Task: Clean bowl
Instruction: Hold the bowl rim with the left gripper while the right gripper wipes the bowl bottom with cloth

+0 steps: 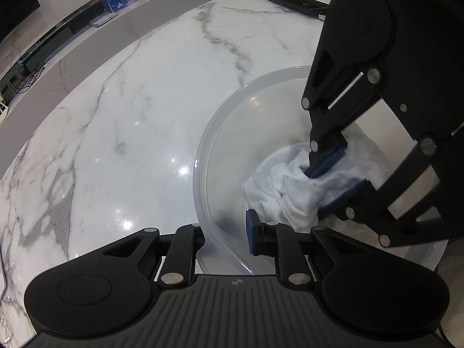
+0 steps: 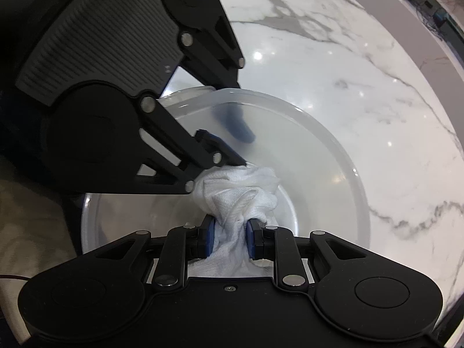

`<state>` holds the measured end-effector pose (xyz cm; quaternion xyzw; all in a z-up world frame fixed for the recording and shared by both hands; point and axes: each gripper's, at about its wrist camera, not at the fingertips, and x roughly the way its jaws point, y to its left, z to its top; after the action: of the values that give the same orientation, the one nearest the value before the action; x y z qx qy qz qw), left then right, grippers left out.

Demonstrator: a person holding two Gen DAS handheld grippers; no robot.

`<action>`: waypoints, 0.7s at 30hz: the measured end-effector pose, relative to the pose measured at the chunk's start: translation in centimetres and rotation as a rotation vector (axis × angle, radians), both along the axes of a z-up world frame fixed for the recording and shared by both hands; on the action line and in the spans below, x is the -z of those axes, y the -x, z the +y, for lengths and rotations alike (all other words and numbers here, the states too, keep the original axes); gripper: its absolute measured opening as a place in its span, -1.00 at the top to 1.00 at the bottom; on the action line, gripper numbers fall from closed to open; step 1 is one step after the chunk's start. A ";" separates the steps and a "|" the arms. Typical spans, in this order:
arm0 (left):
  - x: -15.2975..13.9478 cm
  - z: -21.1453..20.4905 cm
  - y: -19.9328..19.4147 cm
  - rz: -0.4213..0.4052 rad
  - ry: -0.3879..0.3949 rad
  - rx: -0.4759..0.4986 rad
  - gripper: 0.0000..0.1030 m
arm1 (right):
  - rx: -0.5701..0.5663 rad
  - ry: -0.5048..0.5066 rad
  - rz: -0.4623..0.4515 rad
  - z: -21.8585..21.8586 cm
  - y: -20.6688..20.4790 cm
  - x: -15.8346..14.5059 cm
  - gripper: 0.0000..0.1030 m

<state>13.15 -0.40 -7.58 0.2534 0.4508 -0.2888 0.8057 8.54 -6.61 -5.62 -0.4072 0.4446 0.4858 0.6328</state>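
White cloth [image 2: 237, 200] is squeezed tight in my right claw [image 2: 230, 239], right down on the bowl [image 2: 333, 150] bottom; my left claw [image 1: 235, 229] pinches the bowl's near wall on the marble table [image 1: 130, 130]

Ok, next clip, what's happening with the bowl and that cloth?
A person with a gripper in each hand is wiping out a translucent plastic bowl on a marble counter. The left gripper pinches the bowl's wall, one finger inside and one outside. The right gripper is shut on a bunched white cloth, pressed against the bowl's bottom.
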 end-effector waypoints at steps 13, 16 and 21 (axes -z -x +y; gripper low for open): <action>0.0 0.2 0.4 0.004 0.004 0.011 0.70 | -0.007 -0.025 0.190 -1.1 -0.1 -0.6 0.60; 0.0 0.1 0.4 0.007 0.004 0.017 0.70 | -0.020 -0.006 0.222 -1.4 -0.2 -0.7 0.60; 0.0 0.0 0.4 0.012 0.003 0.030 0.70 | -0.049 0.044 0.268 -1.6 -0.6 -0.8 0.60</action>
<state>12.76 -0.35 -7.56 0.2569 0.4515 -0.3031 0.7989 9.12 -8.20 -4.86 -0.3632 0.5254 0.5413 0.5468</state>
